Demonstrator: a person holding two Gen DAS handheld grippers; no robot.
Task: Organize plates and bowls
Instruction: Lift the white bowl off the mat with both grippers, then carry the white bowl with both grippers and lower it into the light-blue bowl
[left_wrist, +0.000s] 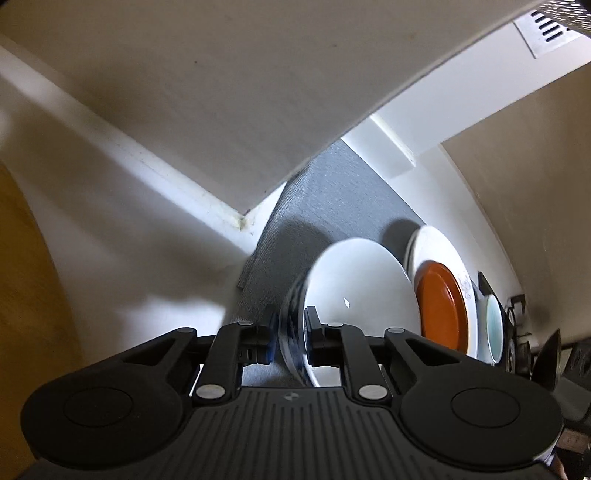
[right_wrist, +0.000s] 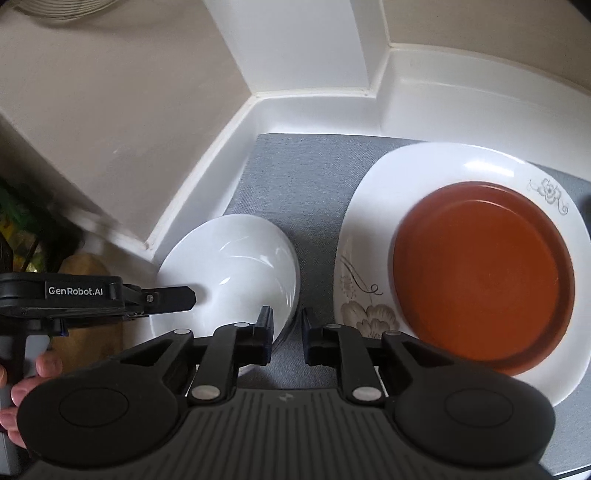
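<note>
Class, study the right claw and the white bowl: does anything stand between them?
Nothing visible does. The rim of the white bowl sits between the fingers of the right claw. The left claw grips the opposite rim, off to the side.

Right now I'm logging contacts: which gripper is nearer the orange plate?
Right. The right gripper sits just beside the orange plate, jaws straddling the white bowl rim. The left gripper grips that bowl's far side.

bowl (right_wrist: 236, 266): sat lower left on the mat (right_wrist: 306, 177)
small plate (right_wrist: 484, 277): lay on the big plate (right_wrist: 369, 229), right of the bowl
</note>
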